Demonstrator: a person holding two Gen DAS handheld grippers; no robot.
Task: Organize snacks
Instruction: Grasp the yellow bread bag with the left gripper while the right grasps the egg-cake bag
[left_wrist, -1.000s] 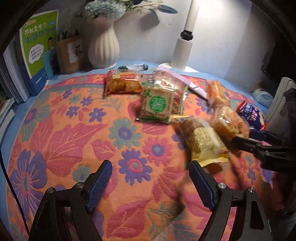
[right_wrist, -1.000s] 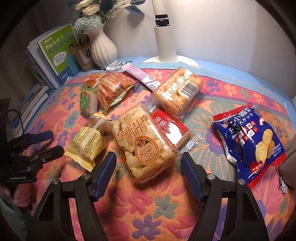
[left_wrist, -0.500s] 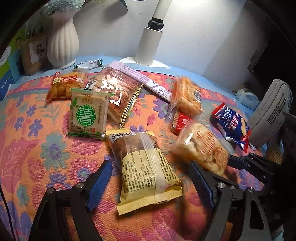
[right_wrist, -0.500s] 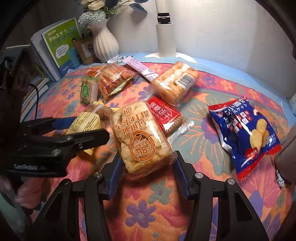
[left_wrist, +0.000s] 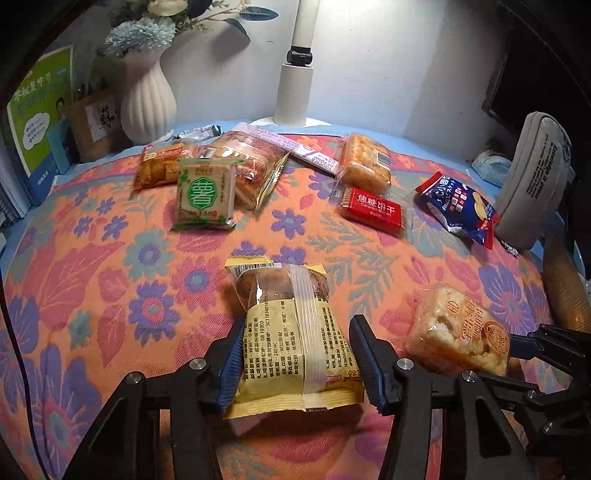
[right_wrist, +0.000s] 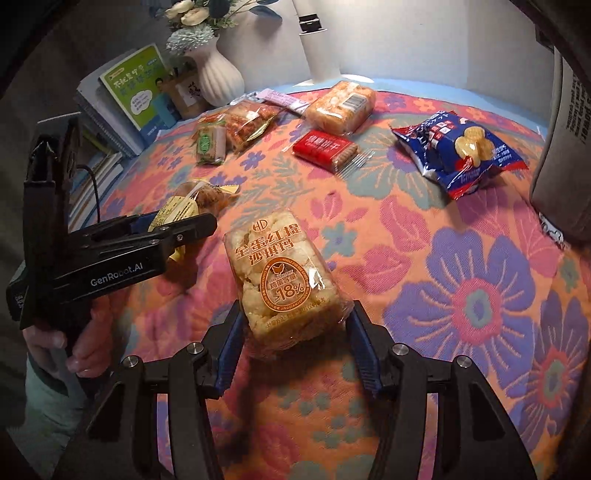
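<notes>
My left gripper (left_wrist: 295, 354) is shut on a yellow-wrapped cake packet (left_wrist: 291, 332), its blue pads pressing both sides. My right gripper (right_wrist: 293, 347) is shut on a clear sachima packet with orange print (right_wrist: 284, 280), held just above the floral cloth (right_wrist: 461, 288). In the left wrist view the sachima packet (left_wrist: 458, 332) shows at the right, in the right gripper's fingers (left_wrist: 532, 350). In the right wrist view the left gripper (right_wrist: 162, 236) is at the left with the yellow packet (right_wrist: 192, 203).
Farther back lie a green-label packet (left_wrist: 205, 194), orange snack packs (left_wrist: 251, 166), a red biscuit pack (left_wrist: 373, 208), a rice-cracker block (left_wrist: 365, 162), a blue cracker bag (left_wrist: 458, 206). A white vase (left_wrist: 147, 99), books (left_wrist: 37, 118), a lamp base (left_wrist: 295, 92) and a grey pouch (left_wrist: 535, 177) border the cloth.
Both grippers closed on their packets. The left one moved right and forward over the yellow packet and gripped it. The right one pulled the sachima packet toward the near edge.
</notes>
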